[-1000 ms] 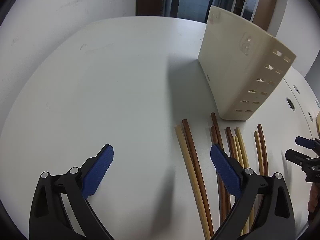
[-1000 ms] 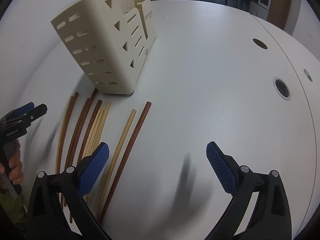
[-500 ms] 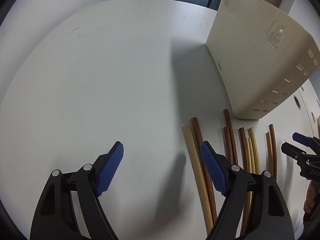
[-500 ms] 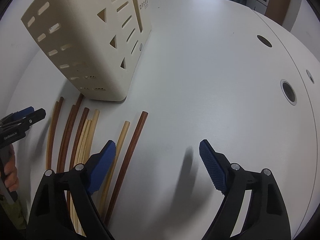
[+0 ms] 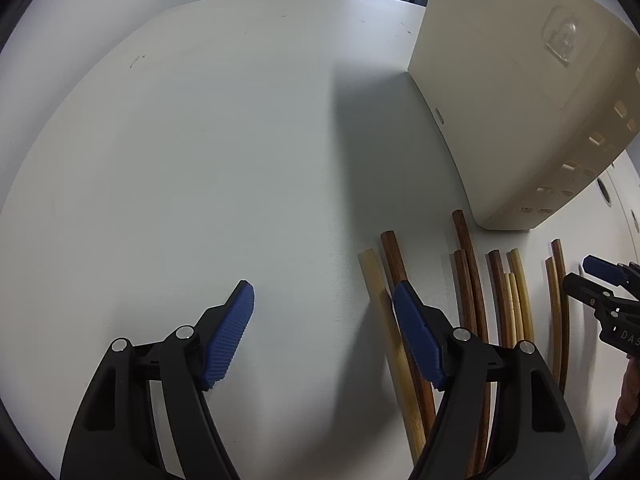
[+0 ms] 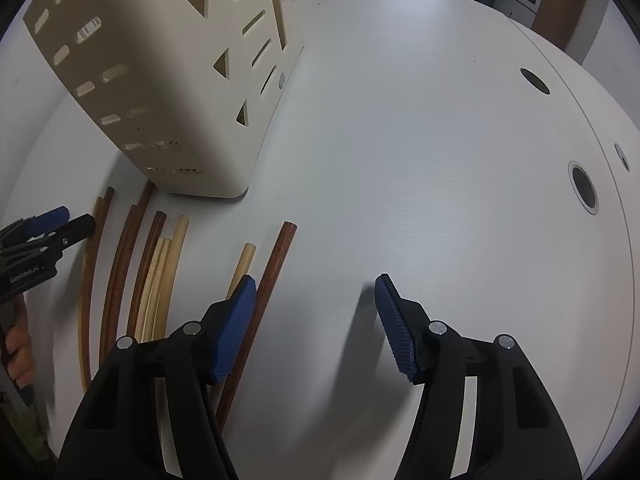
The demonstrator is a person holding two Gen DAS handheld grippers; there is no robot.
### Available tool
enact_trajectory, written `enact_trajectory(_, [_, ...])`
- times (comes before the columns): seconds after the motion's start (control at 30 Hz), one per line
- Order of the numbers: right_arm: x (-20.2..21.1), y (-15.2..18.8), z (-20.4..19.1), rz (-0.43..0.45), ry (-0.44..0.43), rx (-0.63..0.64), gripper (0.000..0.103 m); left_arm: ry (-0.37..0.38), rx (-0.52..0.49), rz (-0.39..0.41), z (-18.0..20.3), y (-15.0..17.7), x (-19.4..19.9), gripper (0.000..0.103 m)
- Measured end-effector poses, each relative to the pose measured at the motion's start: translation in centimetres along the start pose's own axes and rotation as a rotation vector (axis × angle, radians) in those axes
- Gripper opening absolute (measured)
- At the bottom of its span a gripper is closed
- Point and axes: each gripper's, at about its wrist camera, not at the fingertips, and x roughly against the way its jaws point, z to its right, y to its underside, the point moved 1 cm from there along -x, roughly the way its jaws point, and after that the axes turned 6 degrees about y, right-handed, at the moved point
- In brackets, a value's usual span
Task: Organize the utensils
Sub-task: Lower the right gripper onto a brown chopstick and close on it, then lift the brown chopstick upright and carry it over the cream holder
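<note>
Hovering low over the white bench (image 5: pixel 208 152): left claw (image 5: pixel 324 332), blue pads spread apart, nothing between them. Its right-side pad overlaps, in view, the leftmost pair of chopsticks; contact cannot be told.

Right claw (image 6: pixel 316 328) likewise spread apart and empty. Its left-side pad sits over the rightmost pale chopstick (image 6: pixel 242 266), just beside the rightmost dark chopstick (image 6: pixel 266 292); contact cannot be told there either.

Chopsticks (image 5: pixel 472 292) lie flat on the bench in a loose row, roughly parallel, dark brown and pale mixed. Grouping seen from the right wrist: a thin pair at far left, a dark and pale cluster in the middle, then one pale and one dark stick set apart on the right.

Cream utensil holder (image 6: pixel 168 80) stands upright on the bench just beyond the stick tips, with slot and triangle cutouts in its walls and stepped compartments; the far tips of some dark sticks reach almost to its base. From the left wrist the holder (image 5: pixel 516 112) shows its plain back wall.

Round cable holes (image 6: pixel 584 188) in the bench on the right side, well apart from the sticks.
</note>
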Motion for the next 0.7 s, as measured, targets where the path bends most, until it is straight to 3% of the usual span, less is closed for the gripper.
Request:
enact_trajectory(0.1, [0.0, 0.2, -0.6, 0.0, 0.02, 0.017, 0.056, -0.024, -0.012, -0.001, 0.6, 0.1, 0.1, 0.066])
enact_trajectory(0.2, [0.3, 0.6, -1.0, 0.004, 0.033, 0.031, 0.051, -0.05, -0.034, -0.003, 0.7, -0.2, -0.1, 0.054])
enact_trajectory(0.27, [0.5, 0.8, -1.3, 0.003, 0.029, 0.036, 0.039, -0.055, -0.043, 0.002, 1.0, -0.2, -0.1, 0.046])
enact_trajectory(0.37, [1.3, 1.4, -2.0, 0.001, 0.016, 0.037, 0.018, -0.05, -0.049, -0.004, 1.5, -0.3, 0.1, 0.025])
enact_trajectory(0.43, [1.4, 1.8, -2.2, -0.001, 0.001, 0.037, 0.015, -0.041, -0.066, -0.013, 1.6, -0.4, 0.0, 0.011])
enact_trajectory(0.53, [1.1, 1.7, -2.1, 0.005, -0.029, 0.011, 0.008, -0.049, -0.119, -0.001, 2.7, 0.2, 0.0, 0.007])
enact_trajectory(0.7, [2.0, 2.4, -2.5, 0.033, -0.055, -0.018, 0.007, -0.063, -0.137, 0.018, 3.4, 0.8, 0.4, 0.006])
